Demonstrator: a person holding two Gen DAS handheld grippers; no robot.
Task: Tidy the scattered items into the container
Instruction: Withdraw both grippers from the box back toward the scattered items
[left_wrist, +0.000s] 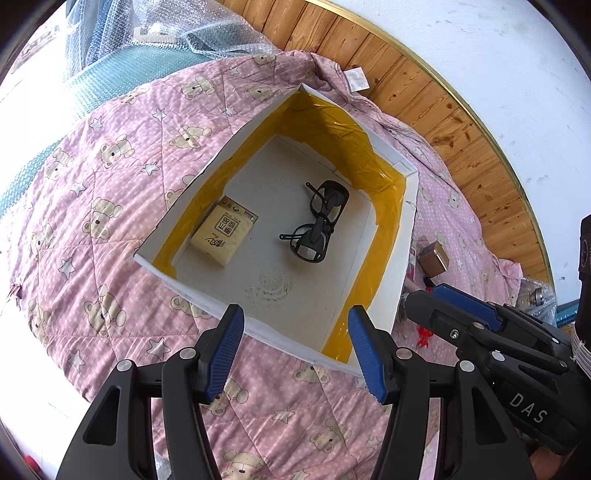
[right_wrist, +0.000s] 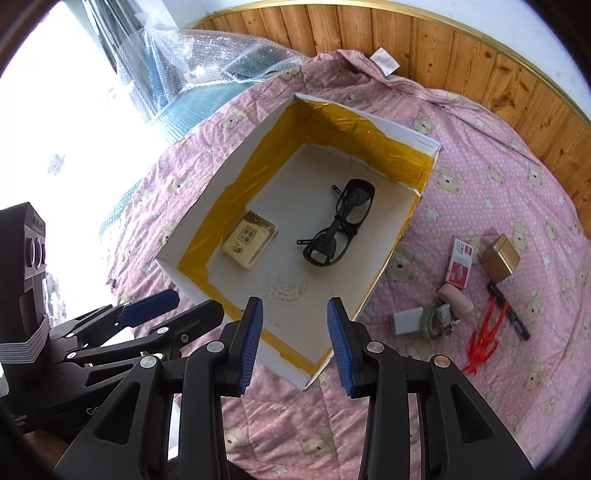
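A white cardboard box (left_wrist: 402, 236) (right_wrist: 388, 129) lined with yellow tape lies on the pink bear-print quilt. Inside it rest black glasses (left_wrist: 319, 221) (right_wrist: 338, 227) and a tan tissue pack (left_wrist: 223, 230) (right_wrist: 249, 240). My left gripper (left_wrist: 297, 349) hangs open over the box's near rim, nothing between its fingers. My right gripper (right_wrist: 295, 341) is open too, above the box's near corner. On the quilt right of the box lie a gold box (right_wrist: 500, 258) (left_wrist: 434, 258), a staples box (right_wrist: 460, 264), a pink roll (right_wrist: 456, 301), a tape roll (right_wrist: 432, 321), a grey card (right_wrist: 406, 320), a black marker (right_wrist: 509, 314) and a red clip (right_wrist: 484, 338).
A wooden headboard panel (right_wrist: 443, 40) runs along the far side under a white wall. Bubble wrap (right_wrist: 207, 59) is piled at the far left. The other gripper shows in each view: right one (left_wrist: 461, 317), left one (right_wrist: 147, 308).
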